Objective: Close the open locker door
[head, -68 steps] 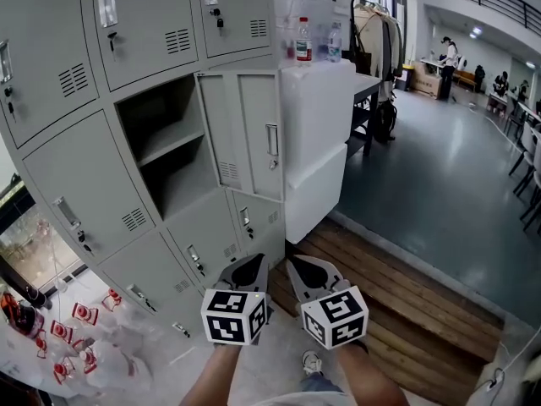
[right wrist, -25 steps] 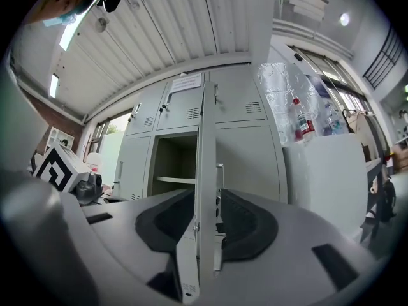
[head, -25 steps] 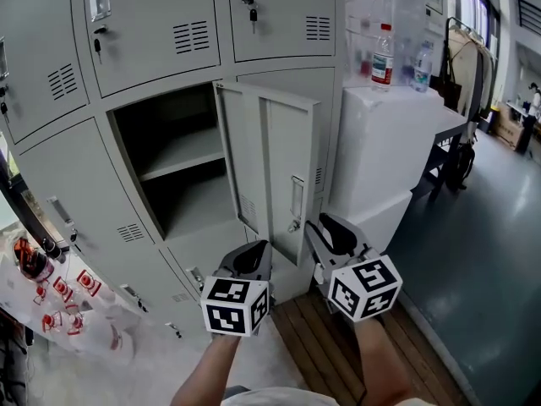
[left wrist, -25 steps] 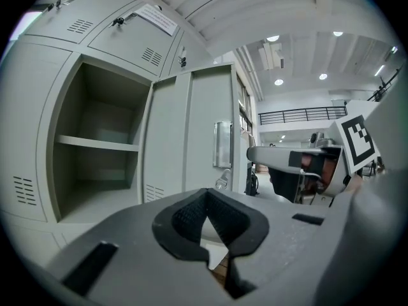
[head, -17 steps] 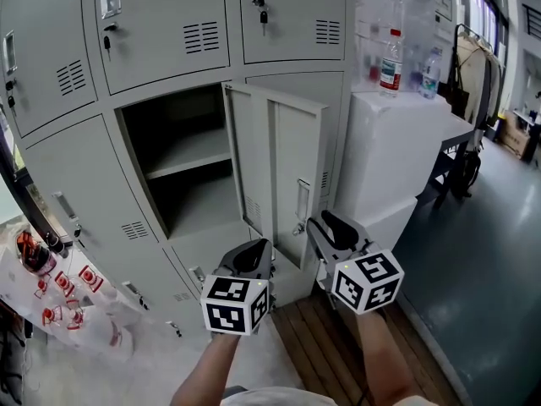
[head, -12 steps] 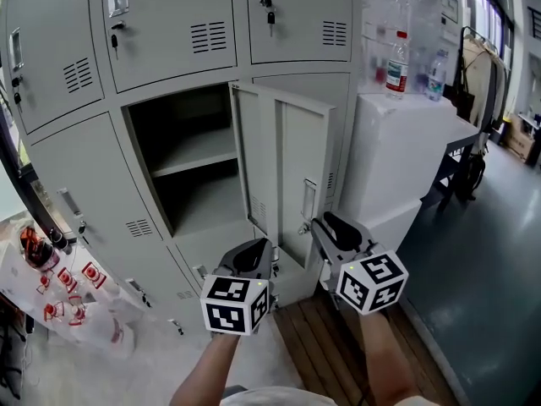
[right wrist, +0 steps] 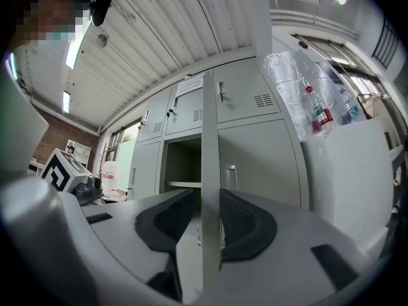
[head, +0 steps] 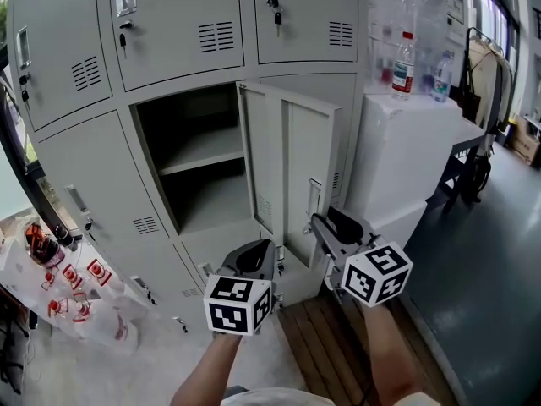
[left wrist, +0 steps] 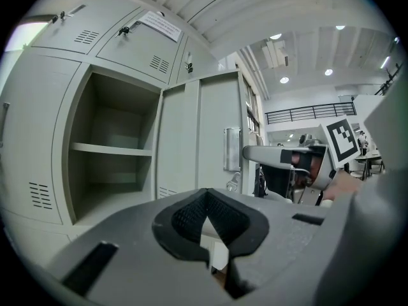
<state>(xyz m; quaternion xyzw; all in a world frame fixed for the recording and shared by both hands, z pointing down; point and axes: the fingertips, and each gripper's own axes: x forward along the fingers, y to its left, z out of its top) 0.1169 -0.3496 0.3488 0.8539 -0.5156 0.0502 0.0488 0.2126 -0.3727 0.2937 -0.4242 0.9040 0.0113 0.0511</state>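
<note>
Door [head: 292, 167] lower corner hidden (behind right gripper [head: 328, 221]).

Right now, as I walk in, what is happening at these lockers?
A person holding a gripper in each hand faces grey lockers. One locker door stands open on an empty compartment. The right gripper is at the door's free edge near the handle; its fingers have just been opening, with that edge between them, not clamped. The left gripper is shut and empty.
</note>
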